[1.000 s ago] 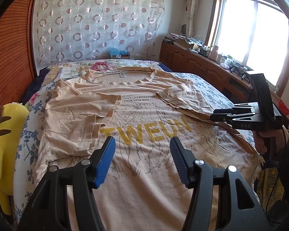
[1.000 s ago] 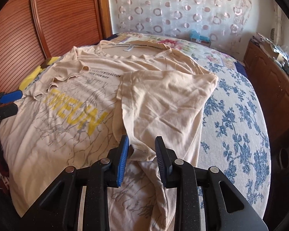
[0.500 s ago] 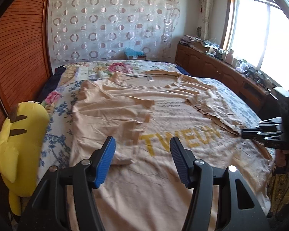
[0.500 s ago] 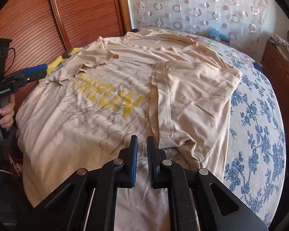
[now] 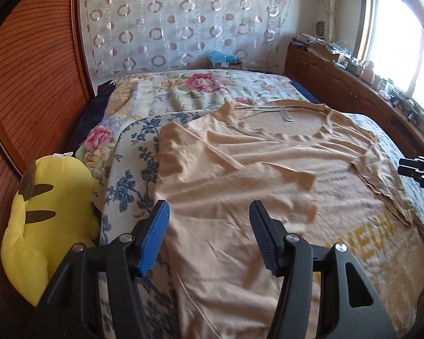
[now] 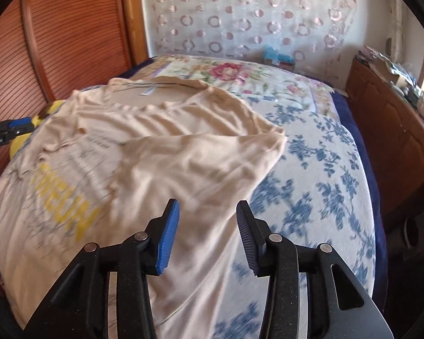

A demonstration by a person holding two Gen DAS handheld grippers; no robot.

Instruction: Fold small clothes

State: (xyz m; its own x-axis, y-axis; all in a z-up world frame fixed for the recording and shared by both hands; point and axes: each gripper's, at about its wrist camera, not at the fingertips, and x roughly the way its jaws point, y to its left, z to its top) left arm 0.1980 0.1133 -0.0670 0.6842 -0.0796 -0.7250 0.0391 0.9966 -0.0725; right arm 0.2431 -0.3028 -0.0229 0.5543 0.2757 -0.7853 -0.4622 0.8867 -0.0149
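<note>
A beige T-shirt [image 5: 268, 192] with yellow lettering lies flat on the bed, both sleeves folded in over its front. It also shows in the right wrist view [image 6: 155, 163]. My left gripper [image 5: 209, 234] is open and empty, just above the shirt's left side near its edge. My right gripper [image 6: 207, 234] is open and empty, above the shirt's right edge beside the folded right sleeve. The right gripper shows at the far right of the left wrist view [image 5: 418, 169]; the left gripper shows at the far left of the right wrist view [image 6: 8, 130].
The bed has a blue floral sheet [image 6: 319, 175] and a pink floral blanket [image 5: 200, 84] at the head. A yellow plush toy [image 5: 42, 226] lies at the bed's left edge by the wooden wall. A wooden cabinet [image 6: 393, 141] runs along the right.
Both grippers swung outward toward the shirt's side edges. My right gripper, nearly shut half a second ago, has opened wide. The left stayed open.
</note>
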